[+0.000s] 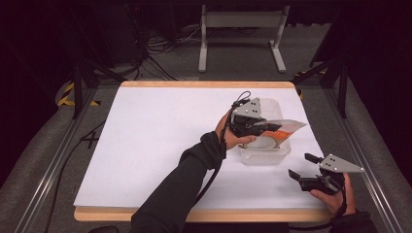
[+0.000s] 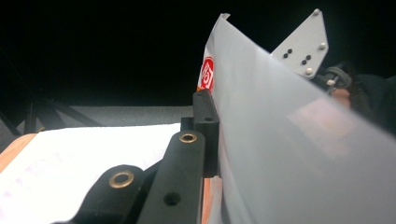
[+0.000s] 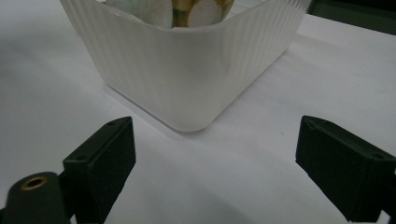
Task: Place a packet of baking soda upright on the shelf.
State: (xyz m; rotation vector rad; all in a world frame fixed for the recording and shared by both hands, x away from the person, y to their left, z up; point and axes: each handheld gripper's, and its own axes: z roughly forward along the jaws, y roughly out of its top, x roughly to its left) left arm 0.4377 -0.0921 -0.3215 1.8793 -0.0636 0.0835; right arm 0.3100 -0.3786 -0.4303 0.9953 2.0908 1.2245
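My left gripper (image 1: 262, 127) hovers over a translucent white ribbed tub (image 1: 265, 156) right of the table's centre, shut on a flat white and orange packet (image 1: 289, 127) that sticks out to the right above the tub. In the left gripper view the packet (image 2: 289, 140) stands pinched against the black jaw, and a red label shows near its top edge. My right gripper (image 1: 301, 166) rests open near the front right of the table, pointing at the tub. The right gripper view shows the tub (image 3: 187, 70) just beyond the open gripper (image 3: 215, 163), with pale round items (image 3: 198, 11) inside it.
White paper (image 1: 155, 141) covers the wooden tabletop. The tub sits close to the table's right edge. A metal frame stands on the floor beyond the far edge, and rails run along both sides. The right gripper's grey plate (image 2: 303, 44) shows behind the packet.
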